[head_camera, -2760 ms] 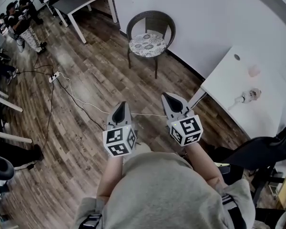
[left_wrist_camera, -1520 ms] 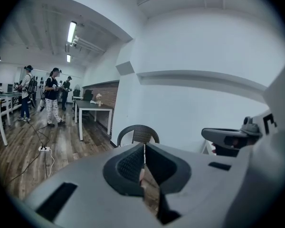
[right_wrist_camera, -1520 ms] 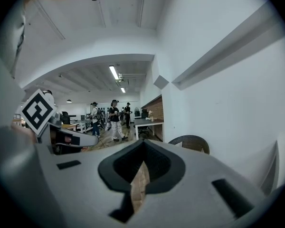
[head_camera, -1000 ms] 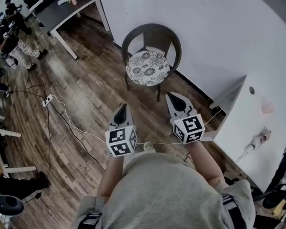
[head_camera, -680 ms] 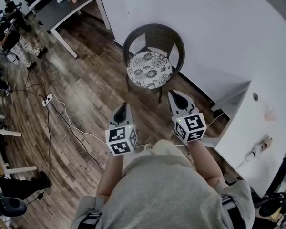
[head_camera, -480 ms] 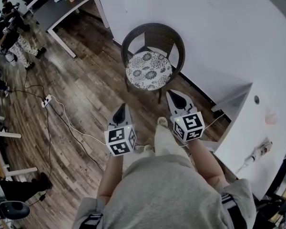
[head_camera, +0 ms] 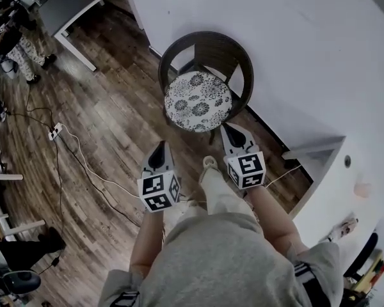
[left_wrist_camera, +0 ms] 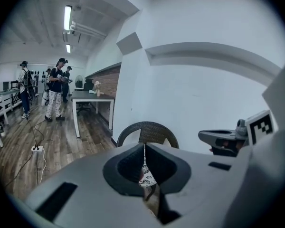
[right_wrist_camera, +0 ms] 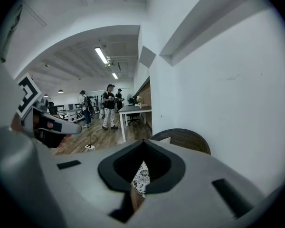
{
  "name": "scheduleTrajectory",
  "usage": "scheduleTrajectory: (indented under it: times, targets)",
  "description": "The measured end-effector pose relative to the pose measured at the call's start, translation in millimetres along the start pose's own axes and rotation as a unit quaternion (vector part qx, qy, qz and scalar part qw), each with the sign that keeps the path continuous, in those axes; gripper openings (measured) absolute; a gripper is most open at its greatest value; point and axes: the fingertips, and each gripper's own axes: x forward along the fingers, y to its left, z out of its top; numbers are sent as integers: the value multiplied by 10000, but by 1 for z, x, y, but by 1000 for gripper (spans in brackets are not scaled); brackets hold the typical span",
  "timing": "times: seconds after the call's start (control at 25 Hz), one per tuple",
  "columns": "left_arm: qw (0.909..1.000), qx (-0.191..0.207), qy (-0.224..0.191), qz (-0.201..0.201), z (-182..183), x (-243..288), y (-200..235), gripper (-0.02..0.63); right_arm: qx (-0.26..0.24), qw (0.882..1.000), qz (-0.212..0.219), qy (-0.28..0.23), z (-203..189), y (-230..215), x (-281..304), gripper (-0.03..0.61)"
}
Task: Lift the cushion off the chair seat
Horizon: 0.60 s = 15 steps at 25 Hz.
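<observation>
A round floral cushion (head_camera: 197,101) lies on the seat of a dark wicker chair (head_camera: 208,48) that stands against the white wall. Both grippers are held out short of the chair's front edge, touching nothing. My left gripper (head_camera: 159,147) is shut and empty, below and left of the cushion. My right gripper (head_camera: 230,130) is also shut and empty, close to the seat's front right rim. In the left gripper view the cushion (left_wrist_camera: 146,177) shows through the gap behind the shut tips (left_wrist_camera: 144,146), under the chair back (left_wrist_camera: 154,131). The right gripper view shows the cushion (right_wrist_camera: 141,177) the same way.
A white table (head_camera: 365,165) stands close on the right. A dark desk (head_camera: 77,2) is at the far left of the wall, with people (head_camera: 9,34) beyond it. A power strip (head_camera: 54,132) and its cable lie on the wooden floor to the left.
Both grippers and the person have advanced toward the chair, which now sits nearer and larger in the head view. The jaws stayed shut throughout.
</observation>
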Motion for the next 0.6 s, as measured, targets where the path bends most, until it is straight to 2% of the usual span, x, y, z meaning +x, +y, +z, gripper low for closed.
scheduleTrajectory:
  times: [0.28, 0.6]
  targets:
    - [9996, -98, 271, 22, -22, 65, 9, 9, 13, 9984, 45, 567, -60, -31, 75, -2]
    - [9979, -243, 590, 135, -62, 114, 22, 9, 298, 9918, 0, 1241, -149, -58, 133, 0]
